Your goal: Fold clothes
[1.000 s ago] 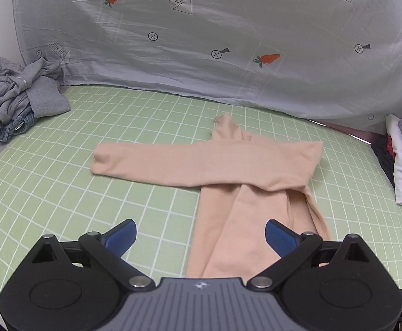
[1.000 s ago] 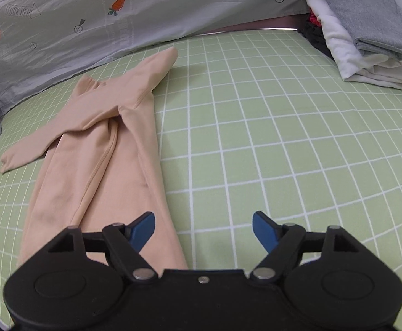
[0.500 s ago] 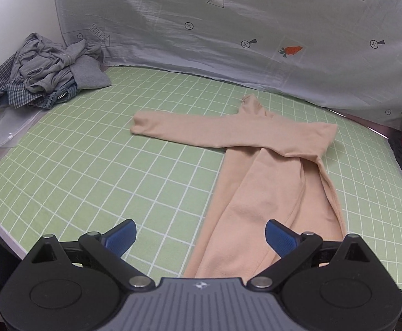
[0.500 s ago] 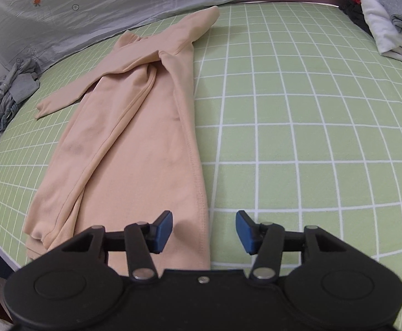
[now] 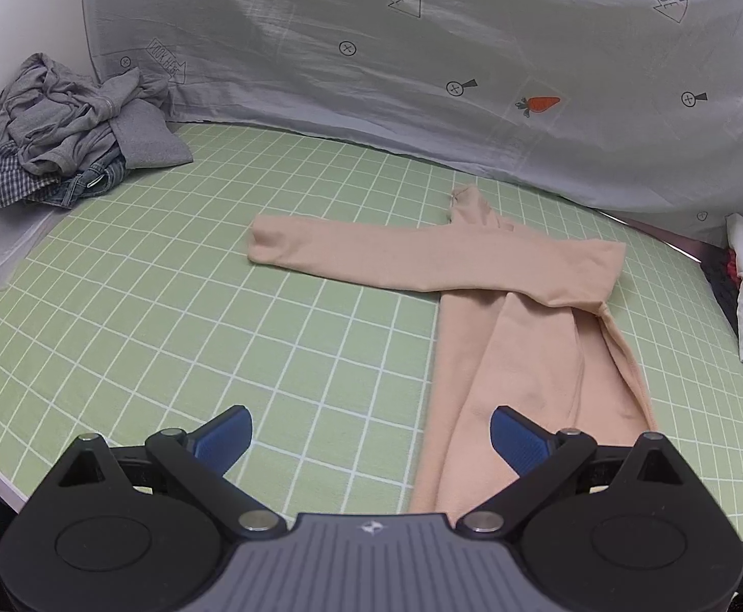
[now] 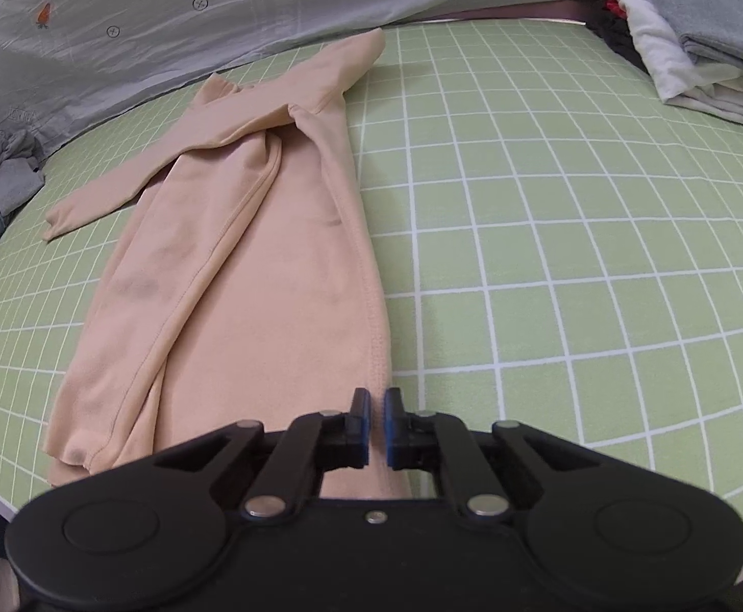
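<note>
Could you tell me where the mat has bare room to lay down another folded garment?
One bare patch lies on the green mat between the beige top and the folded stack. Another lies between the top's sleeve and the crumpled grey pile. The mat's centre is crowded by the top.

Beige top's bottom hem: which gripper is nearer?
Right. The right gripper is nearly closed at the beige top's hem corner; the left gripper is open, straddling the top's other edge.
</note>
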`<state>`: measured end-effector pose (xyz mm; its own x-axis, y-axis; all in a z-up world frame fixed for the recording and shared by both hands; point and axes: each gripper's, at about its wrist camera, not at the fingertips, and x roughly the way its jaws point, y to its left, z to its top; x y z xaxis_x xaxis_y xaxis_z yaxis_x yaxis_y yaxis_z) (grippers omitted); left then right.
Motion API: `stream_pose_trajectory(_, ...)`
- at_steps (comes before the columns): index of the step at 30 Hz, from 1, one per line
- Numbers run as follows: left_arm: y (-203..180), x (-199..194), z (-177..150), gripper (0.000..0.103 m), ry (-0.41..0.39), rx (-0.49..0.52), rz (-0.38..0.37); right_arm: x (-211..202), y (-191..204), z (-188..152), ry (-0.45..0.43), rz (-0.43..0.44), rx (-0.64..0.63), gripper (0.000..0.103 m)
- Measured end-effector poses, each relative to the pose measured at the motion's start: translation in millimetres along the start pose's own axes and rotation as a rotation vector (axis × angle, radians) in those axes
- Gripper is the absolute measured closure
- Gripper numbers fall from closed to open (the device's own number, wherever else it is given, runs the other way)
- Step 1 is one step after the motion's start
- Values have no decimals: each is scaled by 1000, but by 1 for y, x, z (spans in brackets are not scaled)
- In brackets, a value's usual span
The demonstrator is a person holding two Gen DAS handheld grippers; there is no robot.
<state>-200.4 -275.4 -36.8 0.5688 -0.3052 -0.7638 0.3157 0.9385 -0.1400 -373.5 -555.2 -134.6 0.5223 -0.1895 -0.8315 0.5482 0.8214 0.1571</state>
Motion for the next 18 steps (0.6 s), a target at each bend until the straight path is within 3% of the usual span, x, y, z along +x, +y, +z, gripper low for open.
stream_pose_trajectory(8,55,11,25,4,-14,8,-59,-19,59,-4,-94,-72,-21,97)
stream_pose_trajectory(18,122,16,37,4,-3,70,-43,17,122,-16,-58,-27,95,99)
